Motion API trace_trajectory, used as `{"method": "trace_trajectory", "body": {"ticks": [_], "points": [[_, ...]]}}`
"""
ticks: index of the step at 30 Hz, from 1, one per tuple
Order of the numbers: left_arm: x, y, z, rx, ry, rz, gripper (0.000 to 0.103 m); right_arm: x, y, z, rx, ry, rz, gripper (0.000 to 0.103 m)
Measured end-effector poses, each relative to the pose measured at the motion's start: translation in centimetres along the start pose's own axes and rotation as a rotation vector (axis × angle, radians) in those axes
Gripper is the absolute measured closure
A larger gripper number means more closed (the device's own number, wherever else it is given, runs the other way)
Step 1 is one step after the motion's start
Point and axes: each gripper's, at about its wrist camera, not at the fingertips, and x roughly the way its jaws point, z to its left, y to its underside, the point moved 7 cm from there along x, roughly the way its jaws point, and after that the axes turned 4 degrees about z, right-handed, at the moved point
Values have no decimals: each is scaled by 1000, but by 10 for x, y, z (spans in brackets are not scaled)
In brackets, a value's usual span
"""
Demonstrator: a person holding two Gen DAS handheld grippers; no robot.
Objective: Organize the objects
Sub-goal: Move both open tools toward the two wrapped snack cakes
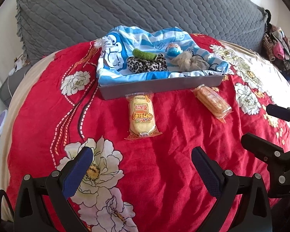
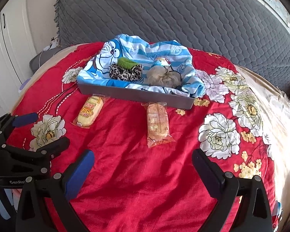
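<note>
I hold both grippers, left gripper (image 1: 141, 166) and right gripper (image 2: 143, 167), jaws spread, empty, low over the bed (image 1: 164, 164); two snack packs (image 1: 141, 116) (image 2: 157, 123) lie just before the tray (image 1: 160, 88), apparently awaiting sorting.

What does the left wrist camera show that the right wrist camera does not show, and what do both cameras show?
Only the left wrist view shows the pile of clothes at the far right and a purple-and-white round object at the left edge.

Only the right wrist view shows the white cabinet doors at the left.

Both show the gray tray lined with blue striped cloth, the two wrapped snack packs lying in front of it on the red floral blanket, and the open left gripper and open right gripper.
</note>
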Motion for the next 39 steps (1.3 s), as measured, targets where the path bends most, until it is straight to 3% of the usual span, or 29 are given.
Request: {"method": "trace_trajectory", "body": {"ticks": [39], "points": [[46,-1,6,-34,20,66,2,39,-5,0,-3,-11,61,2]]}}
